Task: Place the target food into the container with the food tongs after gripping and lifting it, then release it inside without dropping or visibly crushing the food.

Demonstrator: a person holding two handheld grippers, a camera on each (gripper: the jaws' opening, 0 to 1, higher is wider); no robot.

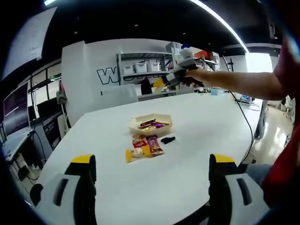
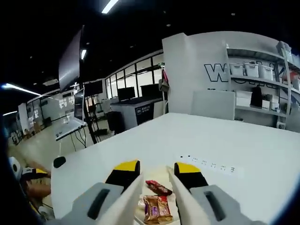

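A shallow cream hexagonal tray [image 1: 151,125] sits on the white desk [image 1: 197,159], holding a few dark wrapped snack bars [image 1: 151,123]. Just in front of it lie more wrapped snacks [image 1: 143,147], red, brown and yellow, flat in a loose cluster. A small black packet [image 1: 168,139] lies beside them.

On the white surface [image 1: 197,117] I see the shallow tan hexagonal tray [image 1: 150,124] near the middle, holding wrapped snacks [image 1: 152,124]. Three snack packets [image 1: 143,146] lie just before it toward the near edge; a small black object [image 1: 168,139] sits beside them on their right. My right gripper [image 1: 174,77] hangs above the far edge.
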